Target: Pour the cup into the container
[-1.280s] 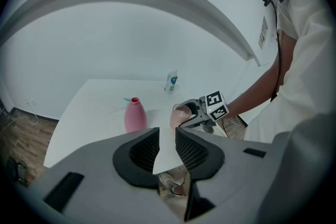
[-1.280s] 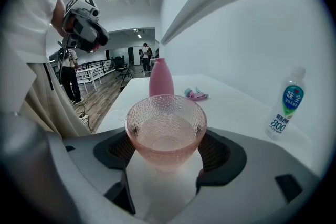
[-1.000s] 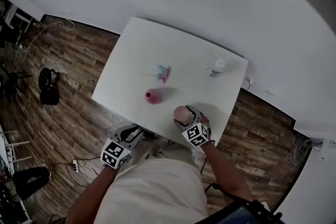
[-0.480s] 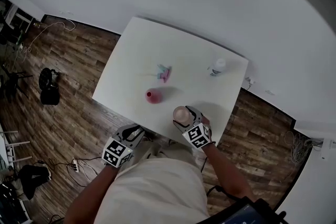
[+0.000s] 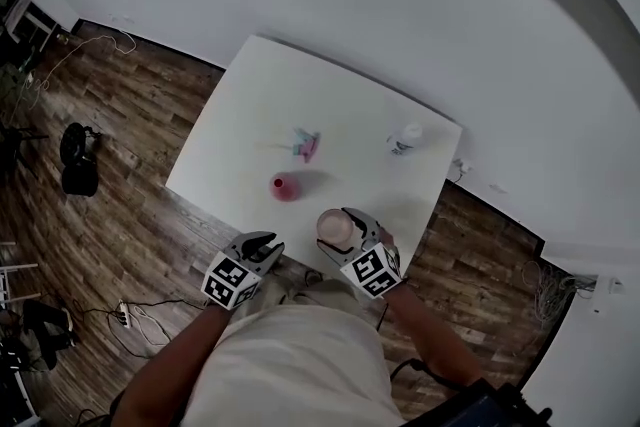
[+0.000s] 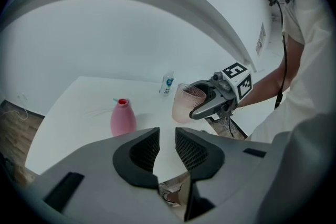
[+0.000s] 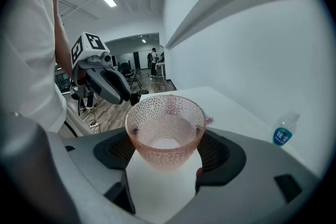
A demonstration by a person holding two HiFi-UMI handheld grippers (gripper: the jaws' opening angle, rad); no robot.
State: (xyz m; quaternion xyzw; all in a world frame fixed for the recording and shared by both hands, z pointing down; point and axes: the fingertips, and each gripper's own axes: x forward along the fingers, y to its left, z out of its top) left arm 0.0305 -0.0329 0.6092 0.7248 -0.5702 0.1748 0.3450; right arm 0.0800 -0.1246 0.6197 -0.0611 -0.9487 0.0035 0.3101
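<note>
No brand readable anywhere: just a blue label on the small clear bottle (image 6: 167, 84) at the far side of the table (image 5: 250, 105), print too small. Black-and-white square markers on both cubes. Right gripper (image 7: 165, 152) pinching the dimpled pink cup (image 7: 165, 128), upright, above the table's near edge; pale at the bottom, liquid or not impossible to say. Pink container (image 6: 123, 118) standing mid-table, red at the top, well apart from the cup. Left gripper (image 6: 167, 149) by the near edge, jaws spread, nothing between.
</note>
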